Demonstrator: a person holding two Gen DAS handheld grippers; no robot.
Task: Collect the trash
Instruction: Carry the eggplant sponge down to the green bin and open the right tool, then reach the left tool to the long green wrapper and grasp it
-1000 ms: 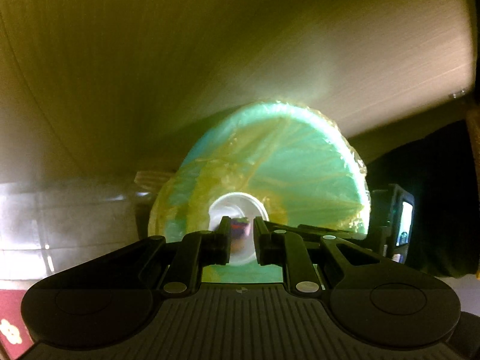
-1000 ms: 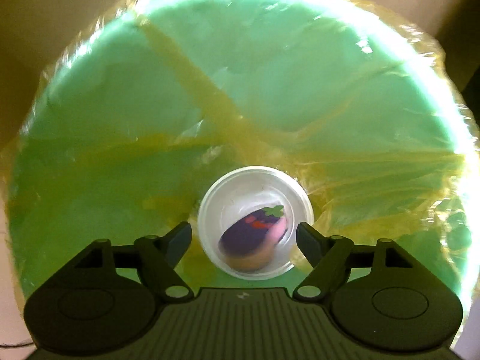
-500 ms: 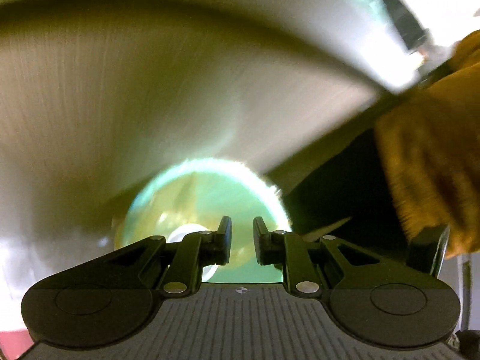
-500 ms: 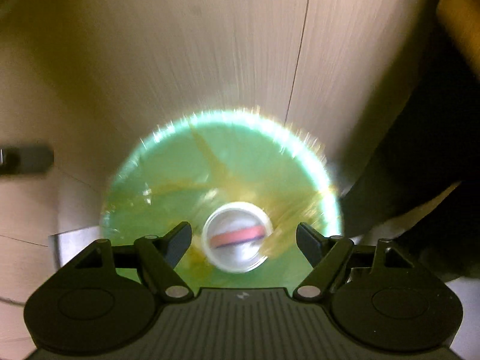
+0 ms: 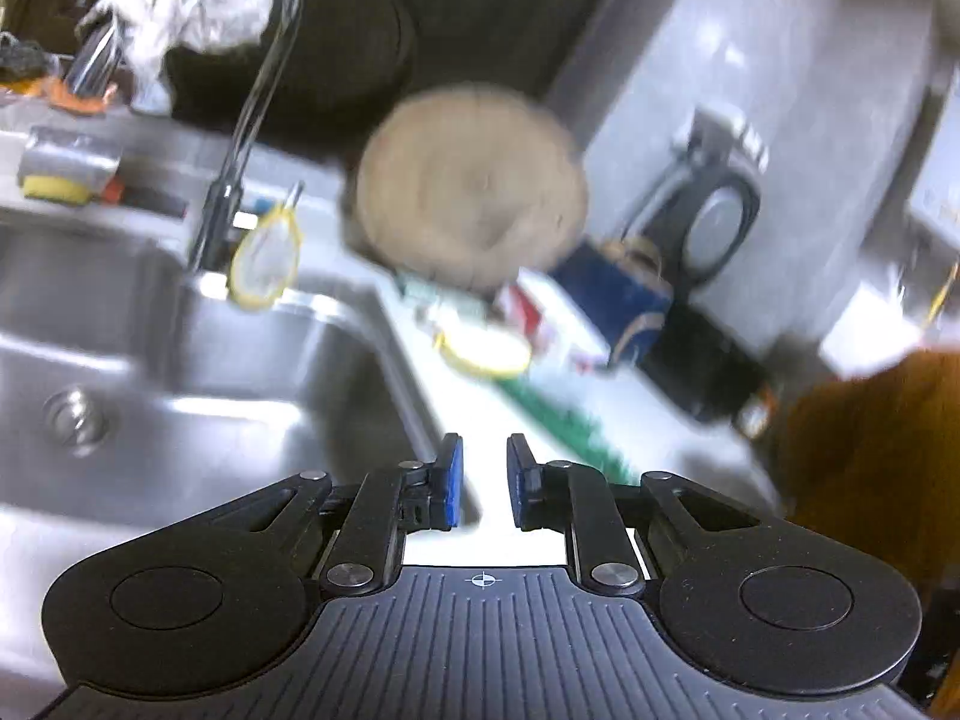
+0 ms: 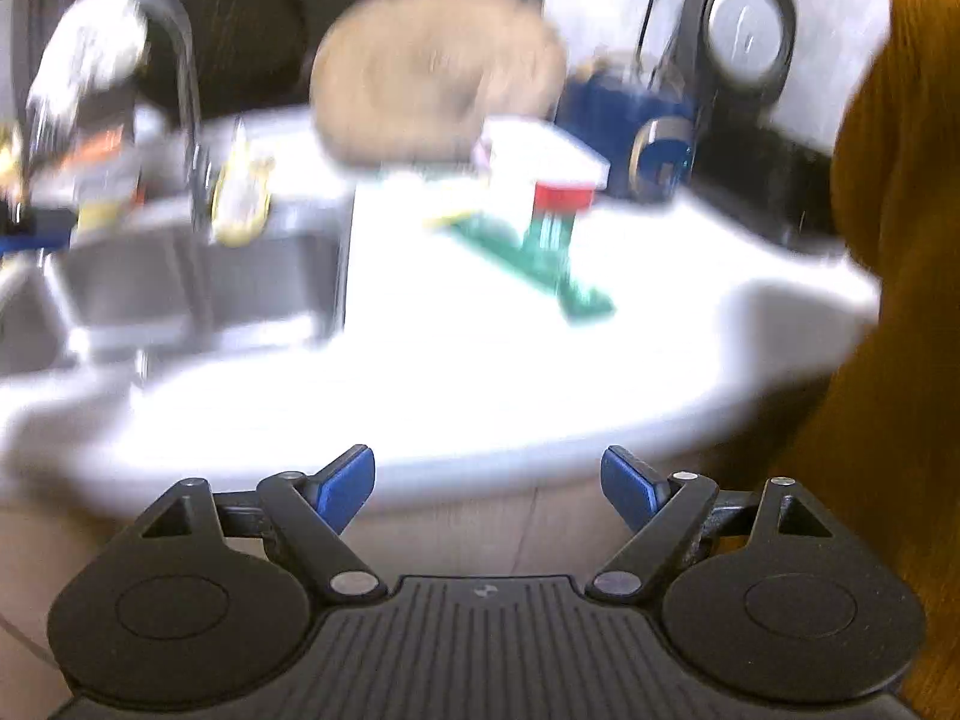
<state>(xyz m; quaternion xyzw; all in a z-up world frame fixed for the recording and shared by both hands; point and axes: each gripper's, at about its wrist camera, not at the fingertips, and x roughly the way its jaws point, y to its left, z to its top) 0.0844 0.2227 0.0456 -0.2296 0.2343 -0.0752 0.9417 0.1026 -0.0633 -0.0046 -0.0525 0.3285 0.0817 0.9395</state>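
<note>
While the right tool (image 6: 487, 483) opens empty, the green wrapper (image 6: 540, 258) lies well beyond it.

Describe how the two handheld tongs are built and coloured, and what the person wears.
Both the left tongs and right tongs are matte black, with ribbed bases, round side discs, silver rivets and blue pads. A mustard-brown knitted sleeve shows at the right edge.

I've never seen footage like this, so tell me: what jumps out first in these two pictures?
A big round tan wooden board stands on edge at the back of the bright white countertop. Left of it lies a shiny stainless steel sink with a curved faucet. A green strip-shaped wrapper lies mid-counter.
</note>
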